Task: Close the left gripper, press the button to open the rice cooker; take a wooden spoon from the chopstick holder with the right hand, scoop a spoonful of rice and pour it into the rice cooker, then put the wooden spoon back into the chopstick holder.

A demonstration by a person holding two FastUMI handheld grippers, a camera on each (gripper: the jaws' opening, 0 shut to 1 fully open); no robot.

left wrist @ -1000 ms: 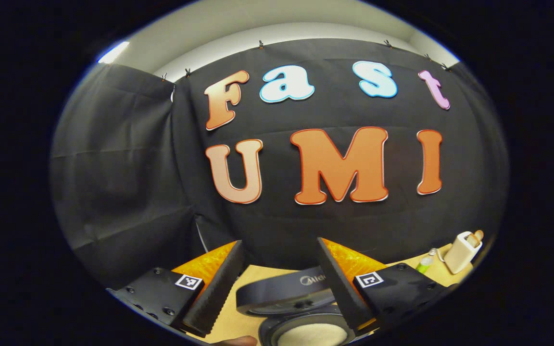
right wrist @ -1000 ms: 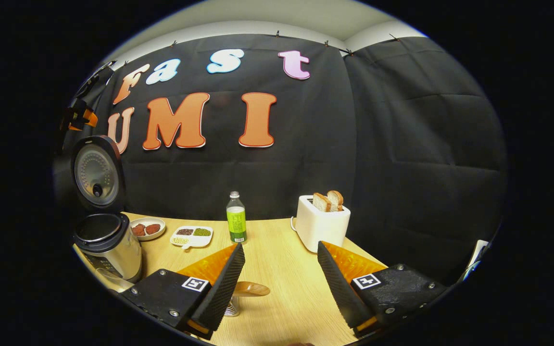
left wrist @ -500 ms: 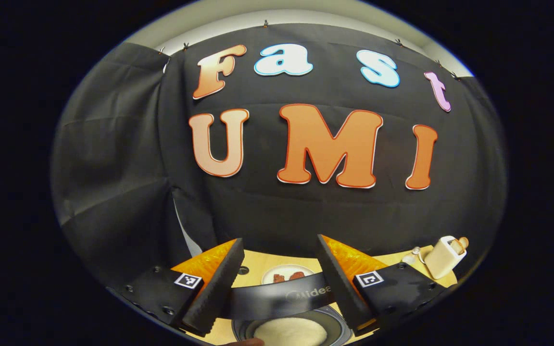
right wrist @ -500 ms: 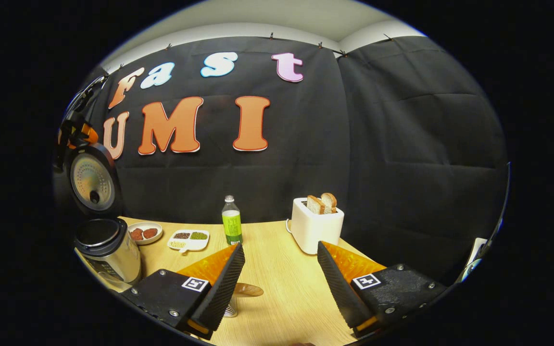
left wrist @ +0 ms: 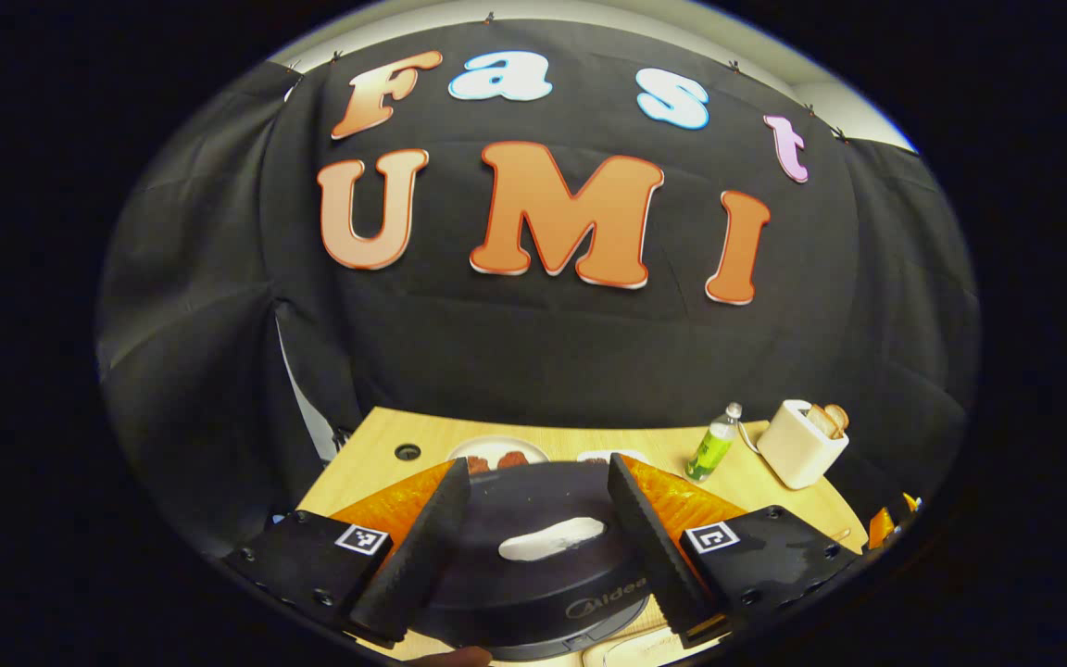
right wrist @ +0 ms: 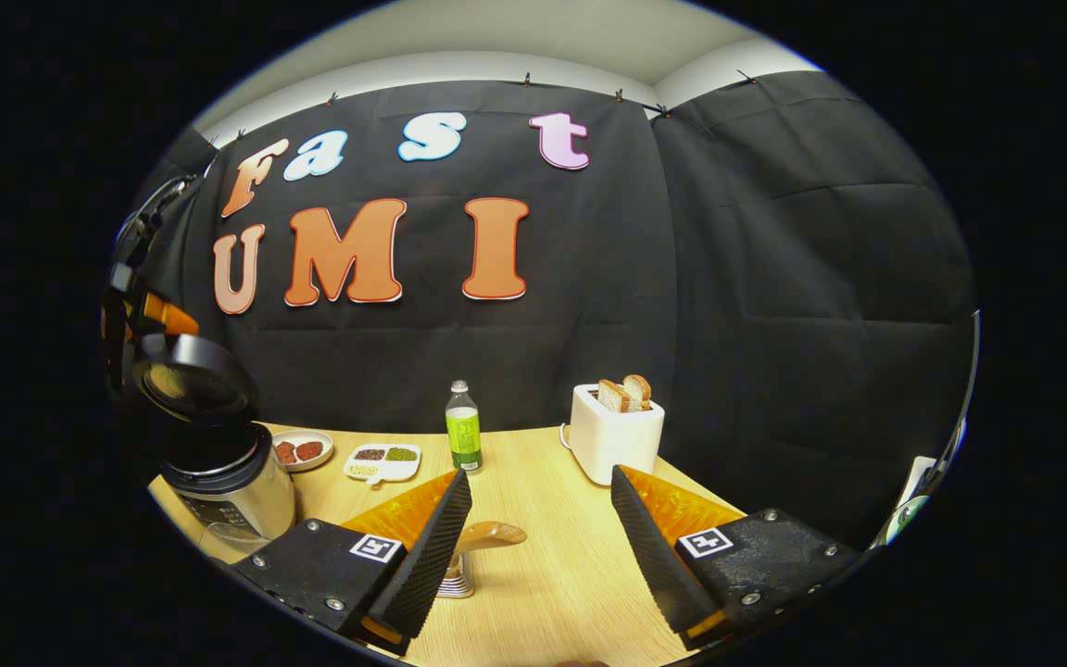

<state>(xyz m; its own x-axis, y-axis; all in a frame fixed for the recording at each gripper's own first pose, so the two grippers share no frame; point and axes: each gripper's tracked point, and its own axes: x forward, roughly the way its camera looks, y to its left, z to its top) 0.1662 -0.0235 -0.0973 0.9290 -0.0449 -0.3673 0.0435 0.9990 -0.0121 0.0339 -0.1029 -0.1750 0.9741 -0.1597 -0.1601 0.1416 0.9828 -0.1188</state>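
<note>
Claws [left wrist: 538,528] [right wrist: 533,537] — both wide apart, empty.

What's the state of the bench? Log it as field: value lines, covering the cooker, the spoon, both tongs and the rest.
lid: lid half lowered, tilted above the rice cooker
wooden spoon: wooden spoon standing in the chopstick holder
left tongs: left tongs open, over the lid's top
right tongs: right tongs open, empty, spoon just beyond its left finger
table: table also holds a bottle, a toaster with bread, a round plate and a divided dish
</note>
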